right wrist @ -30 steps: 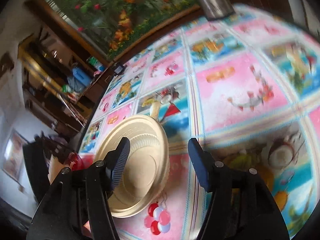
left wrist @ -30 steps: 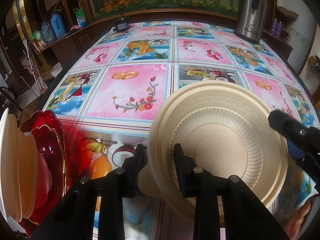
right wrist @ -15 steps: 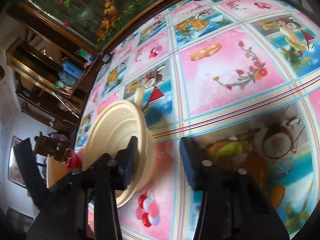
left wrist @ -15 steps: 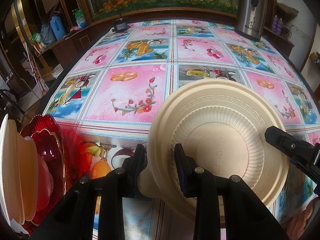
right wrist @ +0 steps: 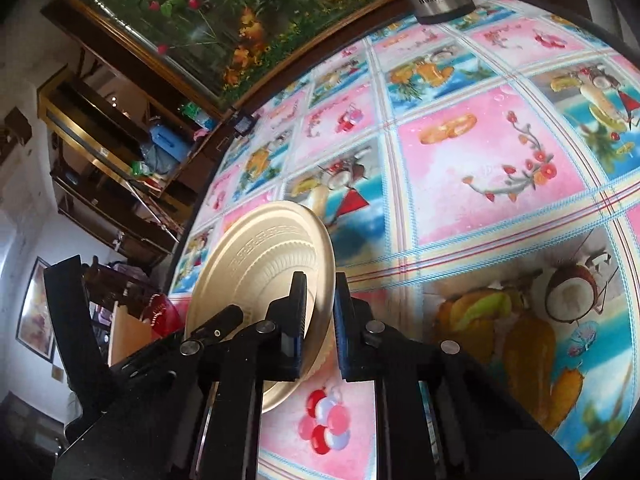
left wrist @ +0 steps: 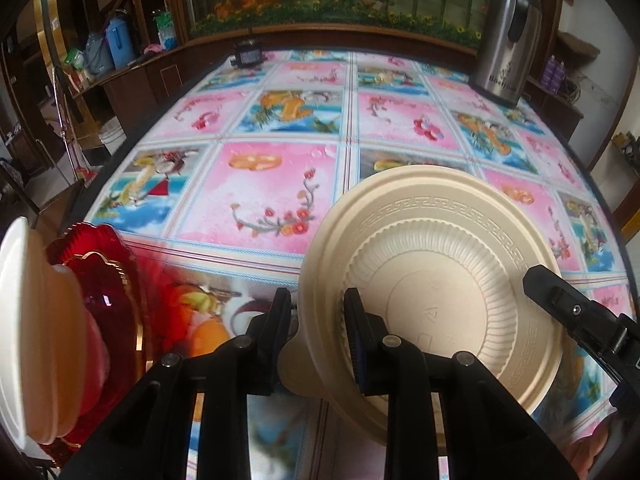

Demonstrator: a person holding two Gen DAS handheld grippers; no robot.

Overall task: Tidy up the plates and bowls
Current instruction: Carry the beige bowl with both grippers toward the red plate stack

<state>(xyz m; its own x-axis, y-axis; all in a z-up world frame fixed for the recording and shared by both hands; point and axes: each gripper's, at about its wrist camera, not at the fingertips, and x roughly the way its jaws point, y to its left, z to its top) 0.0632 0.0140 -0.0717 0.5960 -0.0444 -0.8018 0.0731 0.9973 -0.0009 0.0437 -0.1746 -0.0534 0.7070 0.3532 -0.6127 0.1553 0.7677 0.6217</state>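
A cream plastic bowl [left wrist: 440, 280] hangs tilted on edge above the patterned tablecloth, its ribbed base turned toward the left wrist camera. My left gripper [left wrist: 316, 312] is shut on its left rim, the jaws still closing a little. At the opposite rim, a black finger [left wrist: 560, 300] of my right gripper lies against the edge. In the right wrist view the same bowl [right wrist: 256, 272] stands edge-on, with my right gripper [right wrist: 320, 292] shut on its rim. The body of the left gripper [right wrist: 72, 320] shows behind it.
At the far left stand upright cream bowls [left wrist: 28, 320] and red scalloped plates [left wrist: 108, 300]. A steel thermos [left wrist: 508, 60] and a small black object [left wrist: 248, 54] sit at the table's far edge. The tablecloth [left wrist: 260, 188] stretches ahead; its left edge drops to the floor.
My right gripper's jaws went from wide apart to shut on the bowl's rim, and its finger slid in onto the right edge. The bowl and left gripper hardly moved.
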